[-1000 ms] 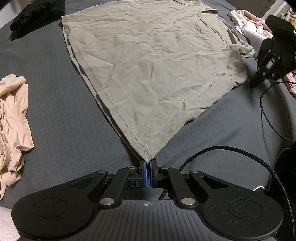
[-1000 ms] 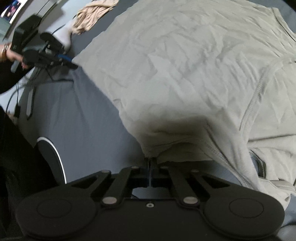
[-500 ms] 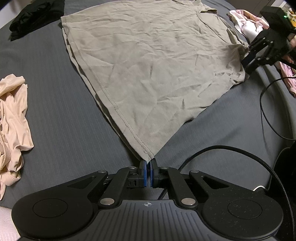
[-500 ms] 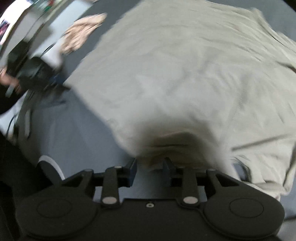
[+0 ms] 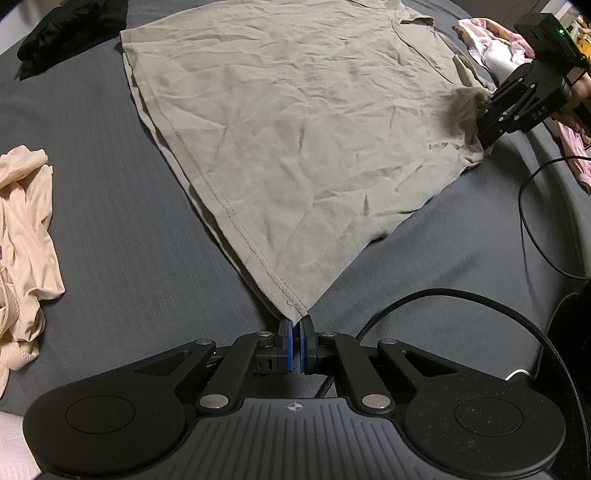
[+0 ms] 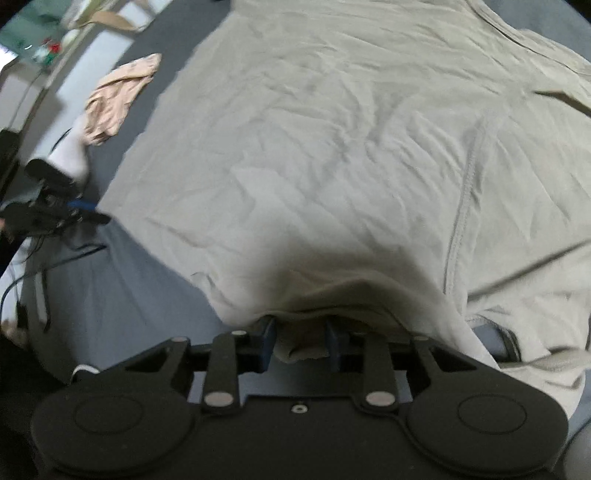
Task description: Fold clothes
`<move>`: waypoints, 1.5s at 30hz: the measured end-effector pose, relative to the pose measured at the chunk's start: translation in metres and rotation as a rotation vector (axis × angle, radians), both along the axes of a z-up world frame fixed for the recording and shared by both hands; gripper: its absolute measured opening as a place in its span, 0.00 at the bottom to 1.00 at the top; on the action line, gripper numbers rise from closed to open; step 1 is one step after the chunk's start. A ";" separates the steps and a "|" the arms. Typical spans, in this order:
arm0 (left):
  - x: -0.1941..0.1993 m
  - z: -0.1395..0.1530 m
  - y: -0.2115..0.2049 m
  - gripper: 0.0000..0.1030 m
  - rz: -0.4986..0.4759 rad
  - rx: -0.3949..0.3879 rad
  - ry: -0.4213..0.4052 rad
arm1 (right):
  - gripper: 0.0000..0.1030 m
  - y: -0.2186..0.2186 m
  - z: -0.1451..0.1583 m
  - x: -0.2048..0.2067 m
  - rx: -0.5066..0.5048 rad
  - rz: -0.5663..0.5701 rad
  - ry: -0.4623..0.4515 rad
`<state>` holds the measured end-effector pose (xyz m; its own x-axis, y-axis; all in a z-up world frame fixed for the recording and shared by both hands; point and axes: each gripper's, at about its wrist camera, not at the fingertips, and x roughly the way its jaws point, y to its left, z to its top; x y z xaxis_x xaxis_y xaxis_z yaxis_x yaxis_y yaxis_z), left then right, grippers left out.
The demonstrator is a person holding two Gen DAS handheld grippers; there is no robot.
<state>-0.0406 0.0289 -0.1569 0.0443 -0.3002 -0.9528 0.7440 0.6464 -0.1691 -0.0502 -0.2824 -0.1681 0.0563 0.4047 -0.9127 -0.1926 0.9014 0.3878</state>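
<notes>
Hem corner of the grey T-shirt (image 5: 295,147) is being pinched by the left hand-held gripper (image 5: 294,345), anchoring it flat on the bed (image 5: 110,221). The right hand-held gripper (image 6: 301,345), just closing, is being kept spread around a bunched sleeve-side fold, likely for regrasping.

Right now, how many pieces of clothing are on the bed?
4: the khaki t-shirt spread mid-bed, a beige garment at left, a black garment far left, a pink pile far right. More may be hidden.

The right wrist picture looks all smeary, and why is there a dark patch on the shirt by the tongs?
Right wrist view: motion blur softens the shirt, and the dark patch is shadow in front of the right tongs. Left wrist view: sharp, evenly lit, edges bent by the fisheye lens; the left tongs look crisp.
</notes>
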 end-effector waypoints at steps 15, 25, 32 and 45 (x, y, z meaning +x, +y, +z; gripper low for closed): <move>0.000 -0.002 0.000 0.03 -0.003 0.008 0.001 | 0.07 0.010 0.011 -0.018 -0.046 0.056 0.017; 0.006 -0.001 -0.004 0.03 -0.024 0.027 -0.012 | 0.07 0.020 -0.001 -0.029 -0.047 0.078 0.064; 0.001 0.000 -0.005 0.03 -0.049 0.057 -0.012 | 0.11 0.036 -0.005 -0.033 -0.110 0.155 0.100; 0.015 0.026 0.006 0.03 0.038 -0.039 -0.014 | 0.36 0.063 0.049 -0.048 -0.118 0.542 -0.052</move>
